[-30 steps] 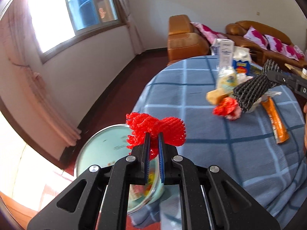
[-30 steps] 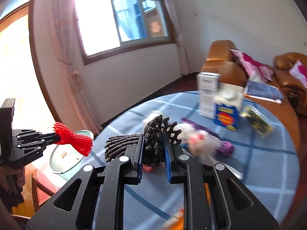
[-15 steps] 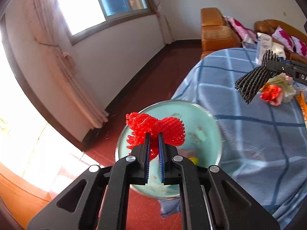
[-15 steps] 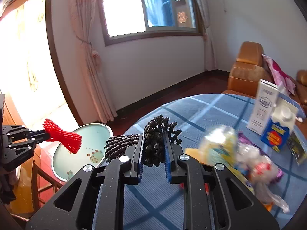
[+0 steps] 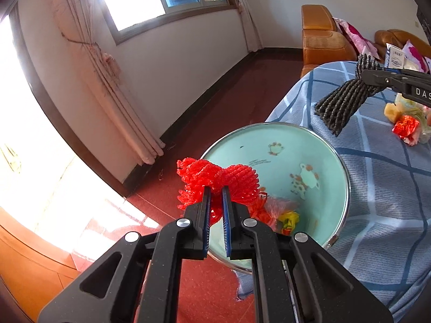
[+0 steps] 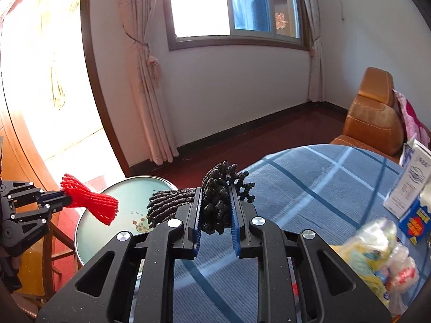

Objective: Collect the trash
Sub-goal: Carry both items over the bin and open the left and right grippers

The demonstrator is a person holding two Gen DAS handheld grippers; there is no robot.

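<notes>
My left gripper (image 5: 215, 188) is shut on a red foam net sleeve (image 5: 231, 179) and holds it over the near rim of a pale green basin (image 5: 317, 145) beside the table; some trash lies in the basin. In the right wrist view the same red net (image 6: 91, 202) hangs over the basin (image 6: 124, 188). My right gripper (image 6: 215, 185) is shut on a black foam net sleeve (image 6: 215, 199), held above the table edge near the basin. The black net (image 5: 342, 102) also shows in the left wrist view.
The round table has a blue checked cloth (image 6: 309, 185). On it are cartons (image 6: 412, 193) and plastic wrappers (image 6: 377, 253), with a red wrapper (image 5: 405, 129). An orange armchair (image 6: 374, 118) stands behind. Curtains (image 6: 150, 102) hang by the window; the floor is dark red.
Both grippers have swung left, away from the table middle toward the basin. The red net is now over the basin, and the black net has come closer to it.
</notes>
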